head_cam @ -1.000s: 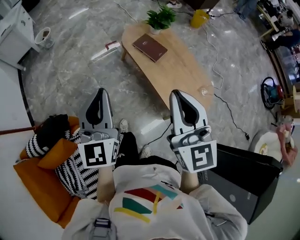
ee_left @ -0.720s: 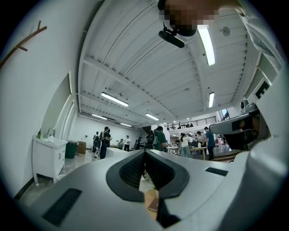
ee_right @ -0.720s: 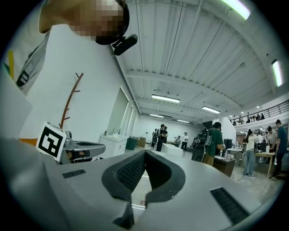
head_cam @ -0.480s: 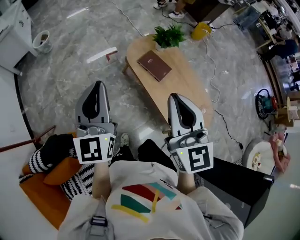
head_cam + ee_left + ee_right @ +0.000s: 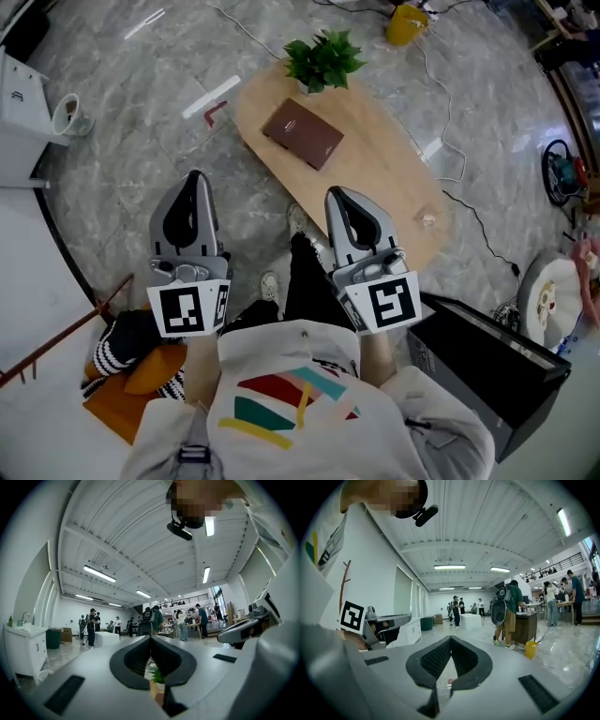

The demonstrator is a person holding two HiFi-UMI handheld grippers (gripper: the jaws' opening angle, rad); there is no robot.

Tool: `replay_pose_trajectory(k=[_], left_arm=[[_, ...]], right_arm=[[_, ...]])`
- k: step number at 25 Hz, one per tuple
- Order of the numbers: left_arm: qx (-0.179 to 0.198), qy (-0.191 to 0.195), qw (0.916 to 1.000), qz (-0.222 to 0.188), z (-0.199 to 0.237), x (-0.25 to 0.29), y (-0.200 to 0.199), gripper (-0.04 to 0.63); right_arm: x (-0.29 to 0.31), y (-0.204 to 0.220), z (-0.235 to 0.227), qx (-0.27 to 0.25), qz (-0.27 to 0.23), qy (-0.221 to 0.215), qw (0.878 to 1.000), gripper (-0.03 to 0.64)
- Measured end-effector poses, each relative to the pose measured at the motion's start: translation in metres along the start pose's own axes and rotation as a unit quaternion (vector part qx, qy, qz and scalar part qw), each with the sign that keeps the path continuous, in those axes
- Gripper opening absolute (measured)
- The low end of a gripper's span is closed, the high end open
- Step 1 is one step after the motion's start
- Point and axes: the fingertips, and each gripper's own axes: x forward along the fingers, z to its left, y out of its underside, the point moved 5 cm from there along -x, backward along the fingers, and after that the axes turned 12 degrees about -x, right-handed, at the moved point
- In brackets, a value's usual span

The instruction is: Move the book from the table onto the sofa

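A dark red book (image 5: 302, 133) lies flat on the oval wooden table (image 5: 384, 183), close to a potted green plant (image 5: 323, 59) at the table's far end. In the head view both grippers are held side by side over the floor, short of the table and pointing toward it. The left gripper (image 5: 194, 178) is shut and holds nothing. The right gripper (image 5: 335, 195) is also shut and empty, its tip near the table's near edge. In the left gripper view the jaws (image 5: 150, 637) meet, with the plant (image 5: 157, 675) showing below them. The right gripper's jaws (image 5: 451, 639) meet too.
An orange cushion (image 5: 150, 367) and a striped pillow (image 5: 117, 345) lie at the lower left. A black box (image 5: 487, 366) stands at the right. Cables (image 5: 469, 211) trail over the marble floor. A white cabinet (image 5: 23, 94) is at the far left. People stand far off in the hall.
Both grippers have moved forward toward the table together. The table and book now sit nearer and more central, and the cushion and pillow have slipped back to the lower left corner.
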Motion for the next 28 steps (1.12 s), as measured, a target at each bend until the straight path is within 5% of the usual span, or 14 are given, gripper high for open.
replay_pose_trajectory(k=[5,14,21,28], left_arm=[[0.029,-0.005,0.9996,0.0,0.006,0.097,0.022,0.006],[-0.018,-0.035,0.9982,0.044,0.038,0.22,0.142,0.006],[-0.043,-0.04,0.9938,0.095,0.081,0.246,0.279,0.006],[-0.096,-0.063,0.9809,0.157,0.063,0.227,0.364,0.006]], right_arm=[[0.078,0.039,-0.077,0.02,0.037,-0.008,0.999,0.014],[0.218,0.129,-0.126,-0.054,0.119,-0.12,0.984,0.014],[0.268,0.263,-0.099,-0.088,0.237,-0.149,0.956,0.014],[0.272,0.358,-0.102,-0.07,0.305,-0.171,0.934,0.014]])
